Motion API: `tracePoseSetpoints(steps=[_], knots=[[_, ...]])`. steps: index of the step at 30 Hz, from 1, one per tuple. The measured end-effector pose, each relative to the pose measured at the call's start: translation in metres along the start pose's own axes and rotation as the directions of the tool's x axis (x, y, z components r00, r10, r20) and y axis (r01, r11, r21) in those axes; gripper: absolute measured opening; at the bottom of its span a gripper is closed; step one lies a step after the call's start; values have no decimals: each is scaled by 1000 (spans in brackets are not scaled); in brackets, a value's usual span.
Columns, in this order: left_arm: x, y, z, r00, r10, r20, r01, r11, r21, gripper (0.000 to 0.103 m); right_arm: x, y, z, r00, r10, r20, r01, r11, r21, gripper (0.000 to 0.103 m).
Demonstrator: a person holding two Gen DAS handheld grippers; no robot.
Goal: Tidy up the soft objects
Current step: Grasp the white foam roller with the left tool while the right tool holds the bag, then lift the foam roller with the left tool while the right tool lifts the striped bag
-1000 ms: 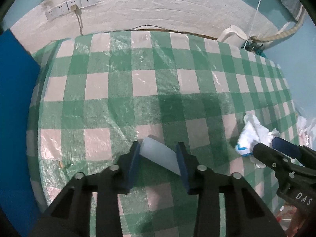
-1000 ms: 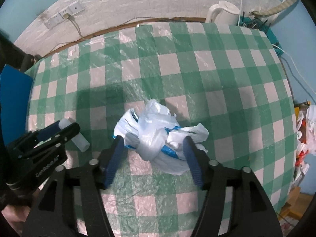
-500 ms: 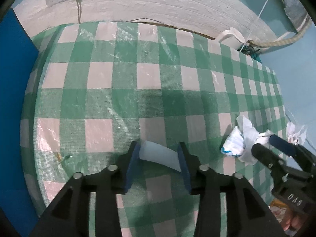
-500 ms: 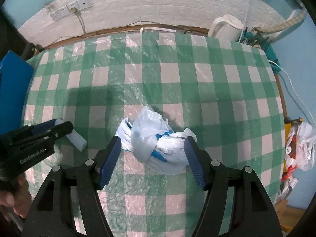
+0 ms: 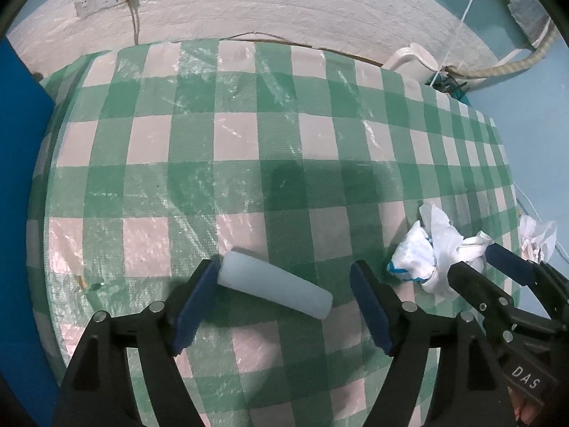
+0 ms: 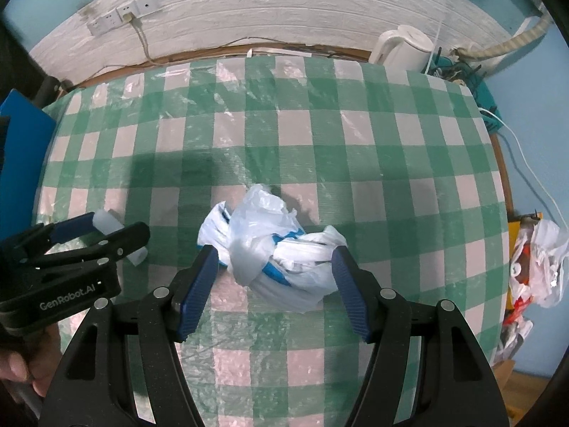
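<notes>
The left gripper (image 5: 284, 299) is hanging over the green-and-white checked plastic tablecloth (image 5: 249, 142), and its jaws have just been opening; they are now standing spread. The pale blue foam cylinder (image 5: 274, 293) is lying flat on the cloth between them, slanting from upper left to lower right. Its upper left end is sitting right against the left blue pad (image 5: 193, 306), though whether it is actually touching is hard to tell, while its lower right end is lying clear of the right pad, with checked cloth showing in the gap.

The right gripper (image 6: 274, 284) is pointing down at the knotted white plastic bag with blue print (image 6: 277, 252), which is resting on the cloth near the middle of the table. Its jaws are standing apart on either side of the bundle: the left pad is meeting the bag's left edge and the right pad is sitting close against its right end, and the bag is not looking squeezed.

In the right wrist view the left gripper is appearing well off to the left of the bag, with the cylinder poking out behind its fingers. A white electric kettle (image 6: 402, 49) is standing at the far edge by the white brick-patterned wall (image 6: 284, 10).
</notes>
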State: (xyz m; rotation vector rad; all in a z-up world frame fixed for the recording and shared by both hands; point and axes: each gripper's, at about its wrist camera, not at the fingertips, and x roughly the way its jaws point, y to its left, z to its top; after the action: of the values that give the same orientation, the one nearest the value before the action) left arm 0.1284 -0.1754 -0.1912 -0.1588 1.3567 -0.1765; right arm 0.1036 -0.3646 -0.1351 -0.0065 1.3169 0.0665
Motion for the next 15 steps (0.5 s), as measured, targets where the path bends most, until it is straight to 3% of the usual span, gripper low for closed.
tracePoseSetpoints(steps=[3, 4, 15], knots=[[1, -4, 0, 1000, 13, 18, -13, 1000, 19, 45, 1, -2, 0, 1000, -2, -1, 2, 1000, 4, 66], [0, -4, -1, 999, 28, 21, -29, 999, 28, 41, 1, -3, 0, 1000, -2, -1, 2, 1000, 5, 66], [-2, 15, -7, 997, -73, -4, 73, 997, 1, 19, -2, -2, 1, 1000, -2, 6, 2, 1000, -4, 66]])
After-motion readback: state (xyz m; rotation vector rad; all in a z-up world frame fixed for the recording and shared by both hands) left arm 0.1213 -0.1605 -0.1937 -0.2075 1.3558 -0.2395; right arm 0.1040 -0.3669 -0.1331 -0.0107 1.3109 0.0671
